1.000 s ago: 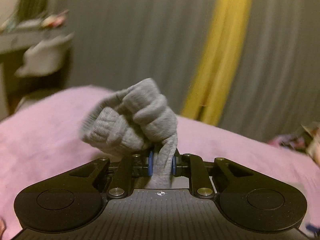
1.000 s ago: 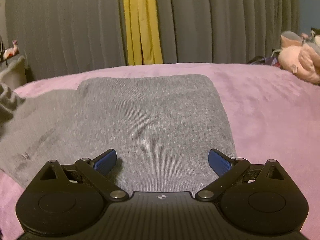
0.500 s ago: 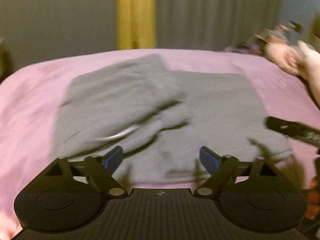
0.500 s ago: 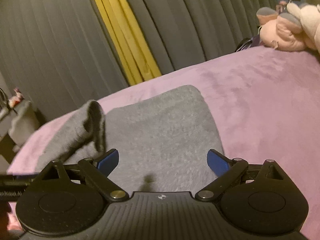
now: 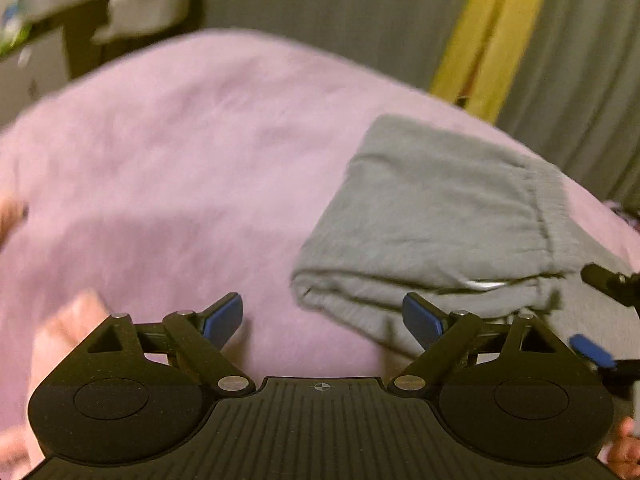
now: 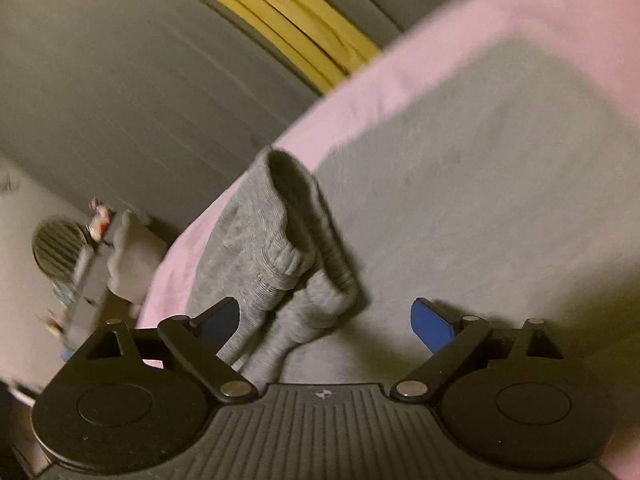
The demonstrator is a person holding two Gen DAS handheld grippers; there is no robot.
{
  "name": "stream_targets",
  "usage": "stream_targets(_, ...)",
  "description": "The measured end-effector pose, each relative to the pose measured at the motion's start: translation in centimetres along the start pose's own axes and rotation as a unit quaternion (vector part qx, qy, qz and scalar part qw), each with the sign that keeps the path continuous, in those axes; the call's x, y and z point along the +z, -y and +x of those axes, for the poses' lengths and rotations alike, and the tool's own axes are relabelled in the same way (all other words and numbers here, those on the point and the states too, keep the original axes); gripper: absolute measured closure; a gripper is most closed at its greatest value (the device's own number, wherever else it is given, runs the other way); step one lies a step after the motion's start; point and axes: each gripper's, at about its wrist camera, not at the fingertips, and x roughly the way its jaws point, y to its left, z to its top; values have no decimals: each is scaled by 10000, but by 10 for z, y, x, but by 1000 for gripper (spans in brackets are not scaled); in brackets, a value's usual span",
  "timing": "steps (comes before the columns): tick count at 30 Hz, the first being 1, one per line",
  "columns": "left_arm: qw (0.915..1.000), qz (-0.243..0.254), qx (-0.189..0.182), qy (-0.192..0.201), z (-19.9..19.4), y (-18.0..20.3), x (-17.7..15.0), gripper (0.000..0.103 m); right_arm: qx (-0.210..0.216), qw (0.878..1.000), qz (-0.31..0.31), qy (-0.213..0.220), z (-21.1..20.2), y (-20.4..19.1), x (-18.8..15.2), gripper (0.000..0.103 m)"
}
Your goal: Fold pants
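The grey pants [image 5: 432, 216] lie folded on the pink bedcover [image 5: 180, 160], their elastic waistband towards the far right. My left gripper [image 5: 323, 320] hovers open over the near left corner of the fold, nothing between its pads. In the right wrist view the pants [image 6: 480, 160] spread flat, and the ribbed leg cuffs [image 6: 288, 240] lie bunched on top of them. My right gripper [image 6: 326, 322] is open and tilted, and the cuffs run down beside its left finger [image 6: 220, 320], not pressed. Part of the right gripper [image 5: 608, 284] shows at the left wrist view's right edge.
Grey curtains [image 6: 120, 80] with a yellow strip [image 6: 288, 12] hang behind the bed. A desk with a small fan [image 6: 56, 248] and white items stands off the bed's left side. A blurred hand [image 5: 68, 332] shows by the left gripper's left finger.
The left gripper has opened and let go of the ribbed cuffs, which now lie on the folded pants. It has dropped lower. The right gripper has rolled, so its view tilts.
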Motion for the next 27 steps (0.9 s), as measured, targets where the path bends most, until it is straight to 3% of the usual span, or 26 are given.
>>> stream_targets(4,9973,-647,-108,-331,13,-24,-2,12,120,9983,569,-20,30,-3,4,10)
stream_targets(7,9956,-748,-125,-544,20,-31,-3,13,197,9968,775,-74,44,-10,8,53)
stream_targets(9,9959,-659,-140,-603,20,-29,-5,14,313,9963,801,-5,45,-12,9,53)
stream_targets(11,9965,-534,-141,-633,22,-24,-6,14,226,9973,705,-27,49,-14,8,36)
stream_targets(14,9967,-299,-71,-752,30,-16,-5,14,73,9981,615,-71,57,-21,6,29)
stream_targets(15,9965,-212,-25,-802,33,-13,-5,14,24,9982,602,-58,59,-25,8,31)
stream_targets(16,9963,-146,-4,-841,36,-11,-4,14,-29,9983,577,-37,59,-29,10,56)
stream_targets(19,9958,-8,55,-916,38,-7,-5,14,-115,9995,309,27,49,-49,15,60)
stream_targets(24,9957,-246,100,-885,38,-11,-2,15,462,9978,-118,459,0,-88,17,62)
stream_targets(27,9960,-602,154,-636,36,-18,1,17,746,9929,-321,872,-42,-97,17,62)
